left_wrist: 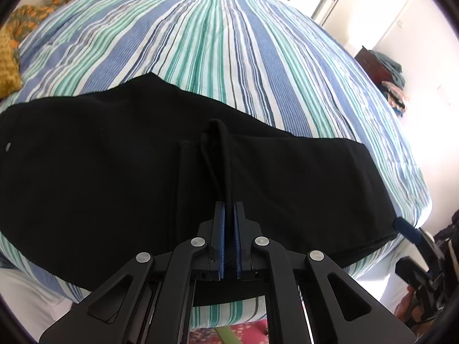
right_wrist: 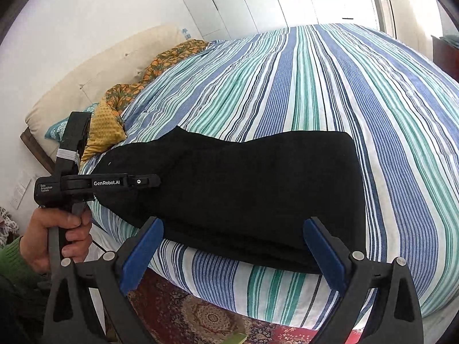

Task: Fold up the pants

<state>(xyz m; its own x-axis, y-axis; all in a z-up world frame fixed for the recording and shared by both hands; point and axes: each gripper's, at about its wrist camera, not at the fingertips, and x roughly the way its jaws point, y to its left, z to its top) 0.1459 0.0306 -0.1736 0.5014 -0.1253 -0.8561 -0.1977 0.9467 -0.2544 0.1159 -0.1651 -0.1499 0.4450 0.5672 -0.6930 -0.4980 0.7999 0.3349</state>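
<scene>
Black pants (left_wrist: 114,157) spread across the near edge of a striped bed (left_wrist: 218,43), lying sideways, folded lengthwise, with one end hanging slightly past the mattress edge at the right. Left gripper (left_wrist: 228,209) clenched on a raised ridge of the black cloth, blue pads (left_wrist: 221,229) pressed close with the fabric pinched between them and pulled up into a narrow crease. Small pale tag or button on the pants at far left. Orange-patterned pillows (left_wrist: 34,14) bunched at the far left corner of the bed. Open doorway (left_wrist: 370,8) at far right, a dark stand with stacked clothes (left_wrist: 393,80) beside it.

From the right wrist view: pants (right_wrist: 258,189) again along the near edge, upper outline wavy, right end squared off. Right gripper (right_wrist: 233,246) released, jaws spread wide, blue pads (right_wrist: 324,255) on either side of the near fold, hovering just off the bed edge; contact with the cloth not clear. Left gripper (right_wrist: 155,183) seen side-on at the pants' left end, marked "GenRobot.AI", held by a hand (right_wrist: 54,238) in a green sleeve. Cream headboard (right_wrist: 94,80) at far left, pillows (right_wrist: 137,86) in front of it, white cupboard doors (right_wrist: 258,0) behind. Patterned red rug (right_wrist: 206,321) on the floor below the mattress.
</scene>
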